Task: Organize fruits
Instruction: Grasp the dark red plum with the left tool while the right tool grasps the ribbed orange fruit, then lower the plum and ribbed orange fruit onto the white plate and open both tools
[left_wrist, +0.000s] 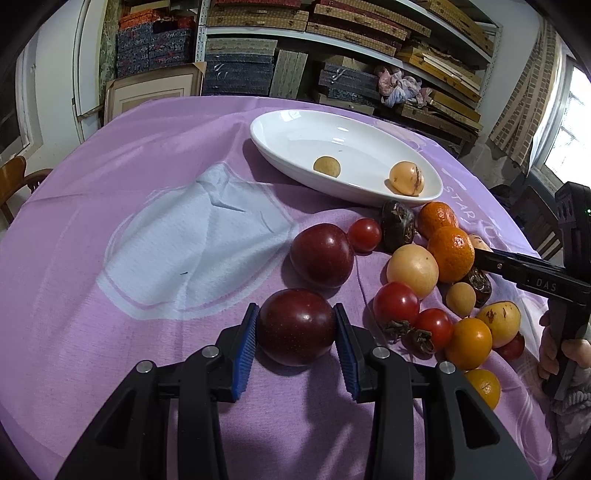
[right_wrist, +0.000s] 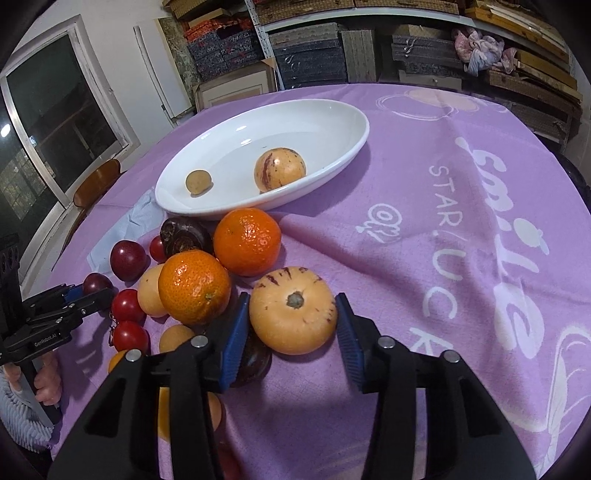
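My left gripper is shut on a dark red plum that rests on the purple cloth, a blue pad against each side. In the right wrist view my right gripper is shut on a pale yellow, purple-streaked melon-like fruit, also on the cloth, at the right edge of the fruit pile. A white oval dish behind the pile holds a small brown fruit and another streaked yellow fruit.
The pile holds a second plum, two tangerines, several cherry tomatoes, yellow and dark fruits. A pale blue patch covers the cloth's left. Shelves of boxes stand behind the table; a wooden chair is at the left edge.
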